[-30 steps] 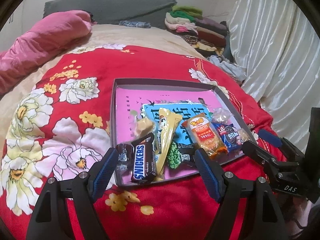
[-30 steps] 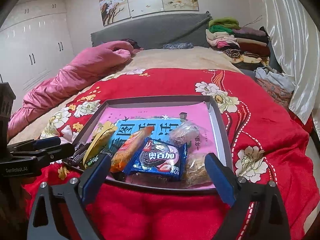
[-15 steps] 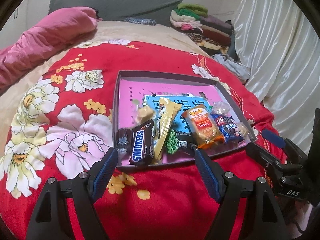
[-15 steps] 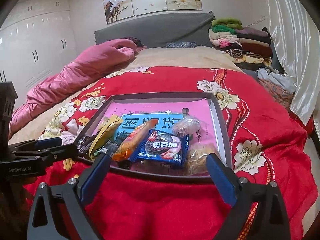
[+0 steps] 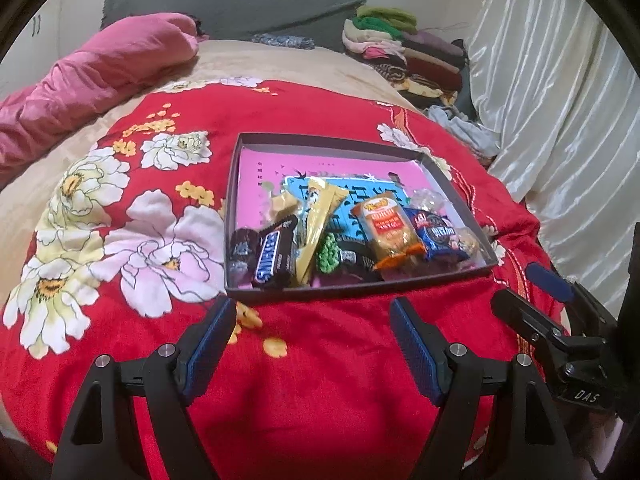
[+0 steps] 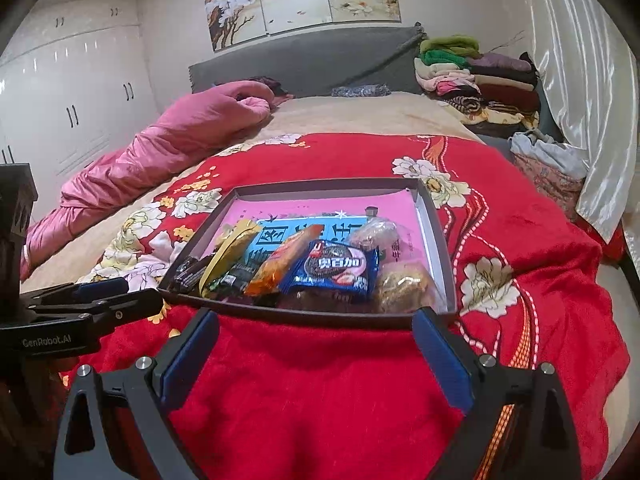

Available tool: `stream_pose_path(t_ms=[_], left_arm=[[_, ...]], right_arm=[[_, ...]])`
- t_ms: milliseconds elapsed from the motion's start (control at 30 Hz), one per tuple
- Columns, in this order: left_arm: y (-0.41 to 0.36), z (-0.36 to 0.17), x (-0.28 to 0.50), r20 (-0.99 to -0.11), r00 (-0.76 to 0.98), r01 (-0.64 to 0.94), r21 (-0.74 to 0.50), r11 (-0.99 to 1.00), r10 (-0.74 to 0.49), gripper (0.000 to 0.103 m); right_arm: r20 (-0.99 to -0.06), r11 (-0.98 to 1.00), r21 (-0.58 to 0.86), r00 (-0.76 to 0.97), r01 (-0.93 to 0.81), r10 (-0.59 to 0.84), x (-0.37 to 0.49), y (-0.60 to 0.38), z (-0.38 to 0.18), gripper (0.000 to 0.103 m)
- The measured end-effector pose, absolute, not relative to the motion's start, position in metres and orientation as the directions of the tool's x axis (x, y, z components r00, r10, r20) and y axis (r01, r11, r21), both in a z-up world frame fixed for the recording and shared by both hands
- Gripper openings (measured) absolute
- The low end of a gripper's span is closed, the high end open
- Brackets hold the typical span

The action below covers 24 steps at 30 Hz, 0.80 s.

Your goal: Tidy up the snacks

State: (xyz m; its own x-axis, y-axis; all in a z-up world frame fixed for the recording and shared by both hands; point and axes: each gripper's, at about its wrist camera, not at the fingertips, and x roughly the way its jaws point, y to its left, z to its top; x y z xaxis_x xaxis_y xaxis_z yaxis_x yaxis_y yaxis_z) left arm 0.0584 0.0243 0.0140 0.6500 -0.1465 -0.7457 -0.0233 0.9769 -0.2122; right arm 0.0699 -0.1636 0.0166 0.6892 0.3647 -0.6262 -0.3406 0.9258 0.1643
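A shallow dark box (image 5: 328, 138) with a pink lining lies on the red flowered blanket (image 5: 320, 380). In it are a Snickers bar (image 5: 270, 258), a yellow bar (image 5: 320, 216), a green pea pack (image 5: 328, 254), an orange packet (image 5: 386, 228) and a blue cookie pack (image 5: 438, 236). My left gripper (image 5: 312, 312) is open over the blanket, just short of the box's near wall, holding nothing. My right gripper (image 6: 316, 320) is open too, near the box (image 6: 436, 232) and the blue cookie pack (image 6: 336, 268). Each gripper shows in the other's view: right gripper (image 5: 528, 296), left gripper (image 6: 116, 296).
A rolled pink quilt (image 6: 168, 148) lies along the bed's left side. Folded clothes (image 6: 476, 80) are stacked at the back right by the grey headboard (image 6: 304, 60). A white curtain (image 5: 560, 120) hangs on the right, and white wardrobe doors (image 6: 72, 112) stand on the left.
Both grippers have drawn back from the box, so their fingertips now sit before its near wall. The box and snacks have not shifted, and both jaws stay equally wide.
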Motion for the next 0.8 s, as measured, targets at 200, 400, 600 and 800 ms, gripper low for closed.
stream_pose_path(t_ms=[200, 400, 600, 800], left_arm=[[0.018, 0.017, 0.045, -0.747, 0.65, -0.019, -0.201, 0.979, -0.141, 0.08], [0.013, 0.019, 0.033, -0.753, 0.643, -0.011, -0.192, 0.981, -0.14, 0.08], [0.018, 0.019, 0.021, -0.757, 0.639, -0.024, -0.197, 0.98, -0.137, 0.08], [0.02, 0.018, 0.014, -0.765, 0.63, -0.036, -0.196, 0.98, -0.13, 0.08]], right_arm=[[-0.629, 0.928, 0.158, 0.69, -0.338, 0.359, 0.056, -0.162, 0.017, 0.098], [-0.648, 0.925, 0.143, 0.673, -0.352, 0.356, 0.043, -0.157, 0.015, 0.098], [-0.657, 0.921, 0.135, 0.663, -0.366, 0.359, 0.031, -0.155, 0.014, 0.098], [-0.675, 0.922, 0.129, 0.648, -0.366, 0.352, 0.02, -0.154, 0.01, 0.098]])
